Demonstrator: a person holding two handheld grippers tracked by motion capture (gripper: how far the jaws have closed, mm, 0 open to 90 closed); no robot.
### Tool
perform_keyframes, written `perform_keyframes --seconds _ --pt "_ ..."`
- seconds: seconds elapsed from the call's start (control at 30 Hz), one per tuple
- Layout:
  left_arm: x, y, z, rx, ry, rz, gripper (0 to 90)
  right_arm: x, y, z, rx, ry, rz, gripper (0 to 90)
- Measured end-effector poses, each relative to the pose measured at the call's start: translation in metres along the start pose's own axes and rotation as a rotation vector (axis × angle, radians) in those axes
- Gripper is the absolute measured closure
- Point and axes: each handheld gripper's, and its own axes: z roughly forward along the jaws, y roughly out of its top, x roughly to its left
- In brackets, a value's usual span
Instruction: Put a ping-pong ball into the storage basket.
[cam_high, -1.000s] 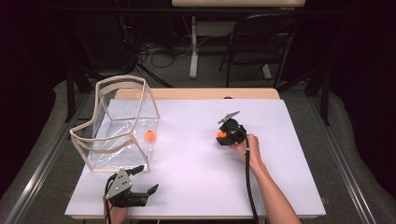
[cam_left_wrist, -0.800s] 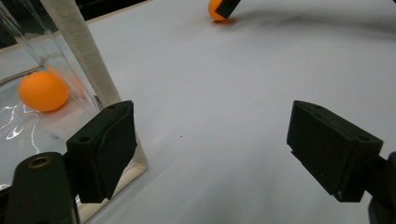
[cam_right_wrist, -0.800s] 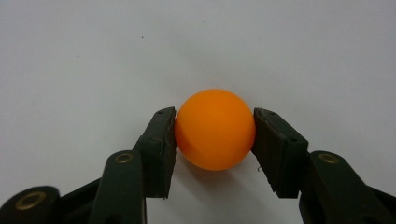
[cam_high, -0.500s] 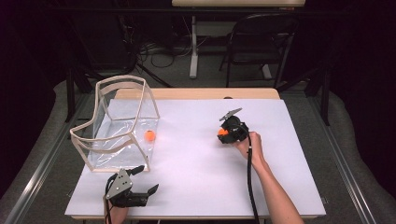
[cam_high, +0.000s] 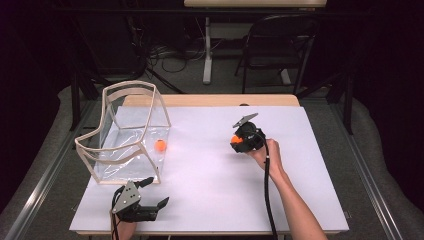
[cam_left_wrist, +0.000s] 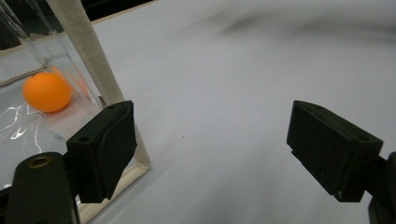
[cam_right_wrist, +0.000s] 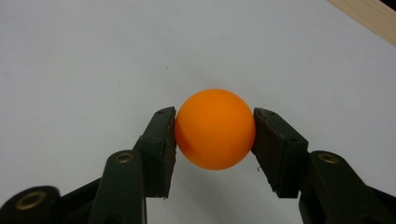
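Orange balls are the business here, judging by how things lie: one ball (cam_high: 160, 145) already rests inside the clear box (cam_high: 127, 90), against its right wall. A second ball (cam_right_wrist: 215, 129) is pinched between the jaws of the right gripper (cam_high: 239, 140), well to the right of the box, over the white table (cam_high: 210, 190). That one probably goes into the box next. The left gripper (cam_high: 150, 197) sits just in front of the box's near corner, jaws spread wide and holding nothing.
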Motion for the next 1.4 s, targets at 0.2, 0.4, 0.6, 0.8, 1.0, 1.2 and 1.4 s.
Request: perform_keyframes --seconds 0.2,0.4,0.6,0.8,1.0,1.2,1.4 --pt "0.0 0.0 0.0 -0.001 -0.002 0.001 15.8 0.003 0.005 -0.006 -0.012 0.007 -0.004 50.8" --pt "0.0 0.0 0.0 -0.001 -0.002 0.001 15.8 0.007 0.01 -0.01 -0.02 0.013 -0.012 50.8" --pt "0.0 0.0 0.001 0.001 -0.004 0.005 15.8 0.011 0.015 -0.014 -0.027 0.024 -0.021 50.8" --pt "0.0 0.0 0.001 0.002 -0.005 0.007 15.8 0.018 0.02 -0.017 -0.033 0.033 -0.037 50.8" --pt "0.0 0.0 0.001 0.003 -0.003 0.008 15.8 0.025 0.025 -0.017 -0.039 0.042 -0.053 50.8" --pt "0.0 0.0 0.0 -0.001 -0.005 0.005 15.8 0.029 0.029 -0.015 -0.041 0.054 -0.061 50.8" --pt "-0.001 0.0 0.001 -0.001 -0.004 0.004 15.8 0.032 0.033 -0.015 -0.043 0.061 -0.067 50.8"
